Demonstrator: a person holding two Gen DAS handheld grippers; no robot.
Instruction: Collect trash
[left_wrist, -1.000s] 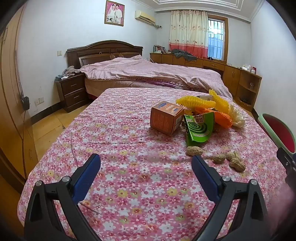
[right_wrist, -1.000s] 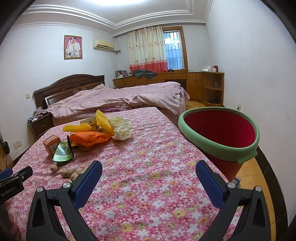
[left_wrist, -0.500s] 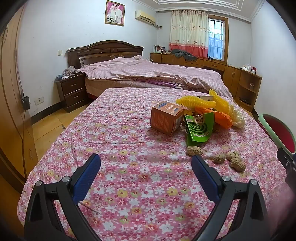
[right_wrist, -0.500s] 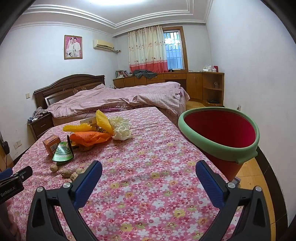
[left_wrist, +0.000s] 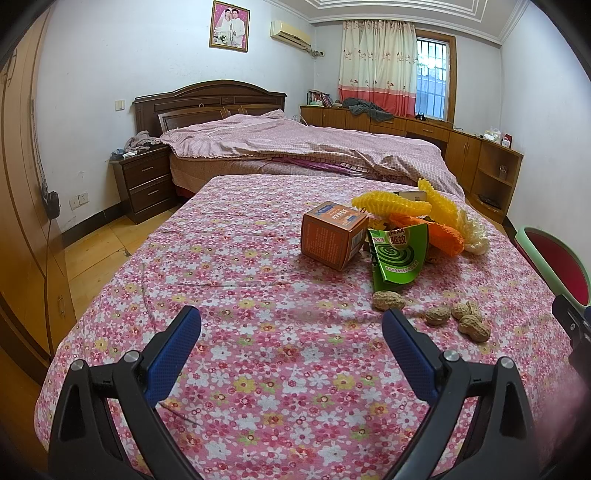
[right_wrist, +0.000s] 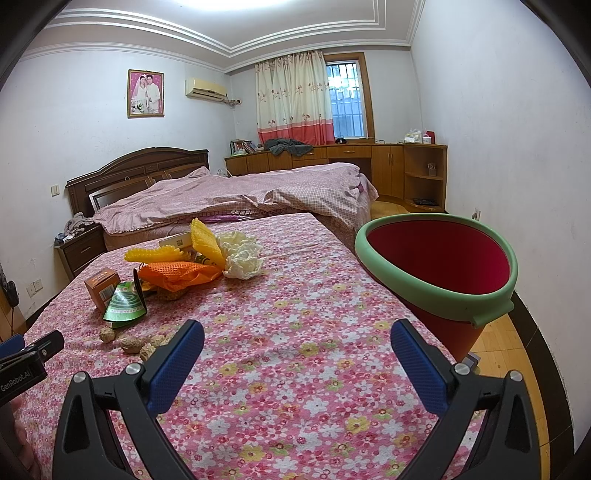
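Trash lies in a pile on the floral tablecloth (left_wrist: 240, 258): an orange box (left_wrist: 330, 234), a green mosquito-coil wrapper (left_wrist: 399, 258), yellow foam netting (left_wrist: 391, 205), orange netting (right_wrist: 177, 273), crumpled white paper (right_wrist: 242, 258) and several peanuts (left_wrist: 388, 301). A red bin with a green rim (right_wrist: 439, 266) stands off the table's right side. My left gripper (left_wrist: 291, 332) is open and empty, short of the peanuts. My right gripper (right_wrist: 297, 345) is open and empty, with the peanuts (right_wrist: 133, 343) to its left and the bin to its right.
A bed with a pink quilt (left_wrist: 295, 147) stands beyond the table, a nightstand (left_wrist: 144, 181) at its left. Wooden cabinets (right_wrist: 391, 166) line the far wall. A wardrobe (left_wrist: 22, 221) is at the left. The left gripper's body (right_wrist: 26, 358) shows at the right wrist view's left edge.
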